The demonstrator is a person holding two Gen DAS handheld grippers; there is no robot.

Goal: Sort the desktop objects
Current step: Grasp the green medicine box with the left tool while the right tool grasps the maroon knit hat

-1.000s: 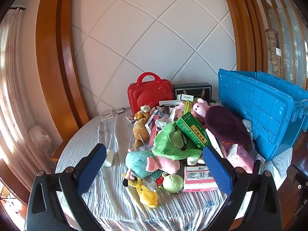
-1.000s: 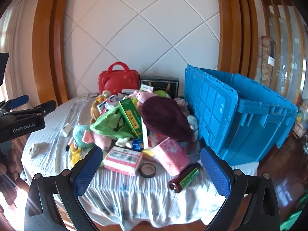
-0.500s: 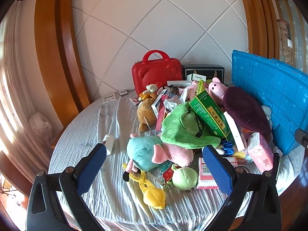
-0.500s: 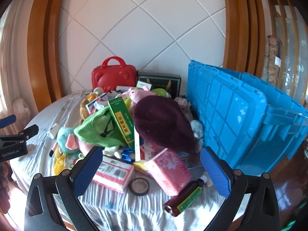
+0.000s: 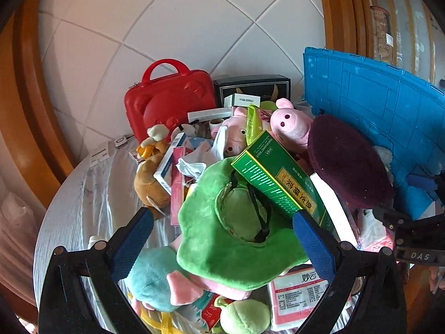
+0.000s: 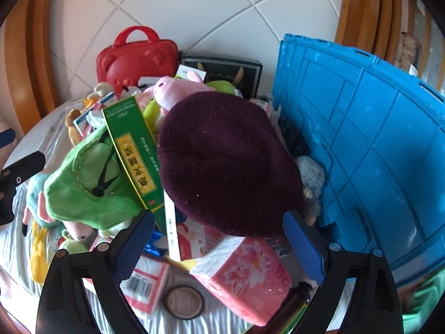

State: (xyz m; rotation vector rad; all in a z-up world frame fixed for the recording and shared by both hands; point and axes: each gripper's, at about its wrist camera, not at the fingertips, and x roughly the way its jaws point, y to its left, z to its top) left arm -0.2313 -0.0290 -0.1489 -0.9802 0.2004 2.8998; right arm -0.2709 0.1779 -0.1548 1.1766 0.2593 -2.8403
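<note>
the back of the room is closed by a white wall (image 5: 172, 27) crossed by diagonal grooves. it is framed on both sides by curved wooden trim (image 5: 25, 117), warm orange in daylight. the round worktop (image 5: 72, 194) is covered with a pale ribbed cloth. a patterned glass panel (image 5: 417, 36) is seen at upper right.

Our left tool (image 5: 223, 225) and right tool (image 6: 219, 226) look alike: black angular frames, silver screw heads at the joints, finger pads (image 6: 303, 246) of dimpled blue rubber. White letters "DAS" mark the right tool's black side.
</note>
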